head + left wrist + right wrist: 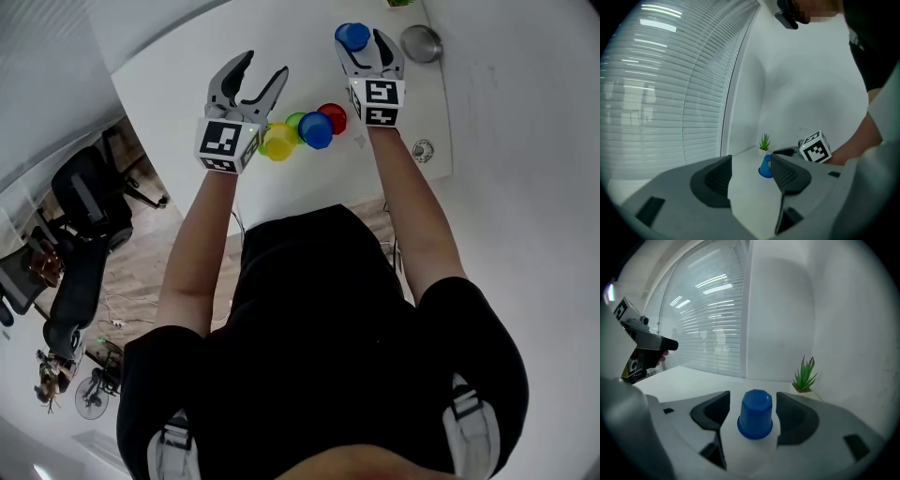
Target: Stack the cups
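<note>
An upside-down blue cup [755,414] stands on the white table [187,66], in the gap between the jaws of my right gripper [753,412]. A sliver of space shows on each side of it, so the gripper is open. In the head view this cup [352,36] and right gripper [361,37] are at the far right. My left gripper [264,67] hovers open and empty over bare table, just beyond a cluster of yellow [277,142], green [294,121], blue [316,130] and red [332,116] cups. The left gripper view shows its empty jaws [751,176] and the far blue cup [764,167].
A metal bowl [421,43] sits right of the right gripper. A small potted plant [805,376] stands near the wall behind the cup. A round disc [423,150] lies by the table's right edge. Office chairs [80,244] stand on the floor at the left.
</note>
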Tool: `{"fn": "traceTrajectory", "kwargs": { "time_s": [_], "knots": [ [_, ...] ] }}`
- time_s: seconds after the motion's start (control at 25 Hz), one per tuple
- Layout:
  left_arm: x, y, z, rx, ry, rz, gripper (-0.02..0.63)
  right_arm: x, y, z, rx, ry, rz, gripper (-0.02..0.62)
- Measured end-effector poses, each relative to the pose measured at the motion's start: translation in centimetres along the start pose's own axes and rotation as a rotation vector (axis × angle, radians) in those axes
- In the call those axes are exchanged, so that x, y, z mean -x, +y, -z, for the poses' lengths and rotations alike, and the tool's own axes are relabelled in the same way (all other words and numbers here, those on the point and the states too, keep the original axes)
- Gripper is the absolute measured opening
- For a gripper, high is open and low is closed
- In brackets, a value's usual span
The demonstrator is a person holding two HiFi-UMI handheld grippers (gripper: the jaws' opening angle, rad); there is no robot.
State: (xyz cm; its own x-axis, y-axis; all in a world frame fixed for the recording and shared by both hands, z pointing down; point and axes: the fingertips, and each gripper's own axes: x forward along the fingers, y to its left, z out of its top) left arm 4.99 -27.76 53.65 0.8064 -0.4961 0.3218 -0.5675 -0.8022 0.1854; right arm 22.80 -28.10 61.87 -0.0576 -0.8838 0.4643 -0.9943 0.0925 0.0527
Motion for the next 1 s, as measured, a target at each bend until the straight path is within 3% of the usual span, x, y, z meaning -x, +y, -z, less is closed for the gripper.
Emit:
{"fn": "traceTrajectory", "kwargs": {
  "time_s": [0.28, 0.48, 0.76, 1.0],
  "knots": [
    [0.2, 0.4, 0.8, 0.024, 0.0, -0.007, 0.273, -1.5, -0.3, 2.2, -0.063, 0.045, 0.005, 0.298],
    [1.1, 0.8, 0.7, 0.031, -0.009, -0.032, 0.27, -1.6, -0.7, 2.3, -0.093, 0.047, 0.006, 0.229],
    [3.6, 1.1, 0.2, 0.025, -0.015, -0.071, 0.268, 0.4, 0.7, -1.6, -0.026, 0.005, -0.059, 0.232],
    [6.5, -0.2, -1.0, 0.001, -0.04, -0.109, 0.265, 3.8, 2.7, -4.5, 0.025, -0.01, -0.169, 0.233]
  ]
}}
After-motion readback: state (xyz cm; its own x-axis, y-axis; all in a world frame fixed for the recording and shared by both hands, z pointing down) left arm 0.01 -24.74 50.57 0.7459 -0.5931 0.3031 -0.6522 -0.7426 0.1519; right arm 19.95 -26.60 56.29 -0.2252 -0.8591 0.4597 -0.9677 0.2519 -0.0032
